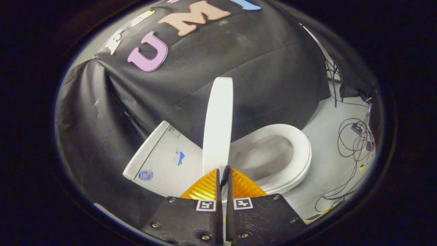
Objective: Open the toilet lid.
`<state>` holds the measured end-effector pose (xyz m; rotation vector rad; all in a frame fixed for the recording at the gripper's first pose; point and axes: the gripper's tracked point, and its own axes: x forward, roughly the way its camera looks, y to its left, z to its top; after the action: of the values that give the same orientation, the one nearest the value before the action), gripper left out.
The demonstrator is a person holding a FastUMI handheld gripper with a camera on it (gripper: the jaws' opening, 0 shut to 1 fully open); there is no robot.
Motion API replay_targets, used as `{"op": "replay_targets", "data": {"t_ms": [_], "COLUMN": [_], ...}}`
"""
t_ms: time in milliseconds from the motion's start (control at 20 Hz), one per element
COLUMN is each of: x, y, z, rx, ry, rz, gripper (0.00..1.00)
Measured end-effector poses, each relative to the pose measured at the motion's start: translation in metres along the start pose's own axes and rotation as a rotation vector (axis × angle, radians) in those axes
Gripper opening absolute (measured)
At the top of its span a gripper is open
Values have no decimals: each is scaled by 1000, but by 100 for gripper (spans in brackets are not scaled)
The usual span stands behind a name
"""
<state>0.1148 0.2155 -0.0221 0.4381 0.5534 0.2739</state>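
The white toilet lid (218, 126) stands upright and I see it edge-on, rising between the tank (164, 160) on the left and the open seat ring (297, 150) over the bowl (266, 157) on the right. My gripper (223, 169) sits low in front of the lid's lower end, near the hinge. Its two fingers are drawn close together with only a thin slit between them. The fingertips (218, 172) reach just up to the lid's base, and nothing appears pinched between them. The hinge is hidden behind the fingers.
A black cloth wall hangs behind the toilet. Loose cables (355, 143) lie on the pale floor (327, 130) to the right of the bowl. The tank carries small stickers (178, 158).
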Motion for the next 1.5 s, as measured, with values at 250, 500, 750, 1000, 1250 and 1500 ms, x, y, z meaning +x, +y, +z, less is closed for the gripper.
{"op": "replay_targets", "data": {"t_ms": [250,500,750,1000,1250,1500], "x": [-1,-1,-1,0,0,4], "y": [18,37,48,62,75,91], "z": [2,1,1,0,-3,-5], "rx": [-35,-61,-84,-108,-172,-218], "ry": [-13,-24,-29,-36,-54,-65], "rz": [15,29,38,39,12,8], "gripper": [6,7,8,8,10,11]}}
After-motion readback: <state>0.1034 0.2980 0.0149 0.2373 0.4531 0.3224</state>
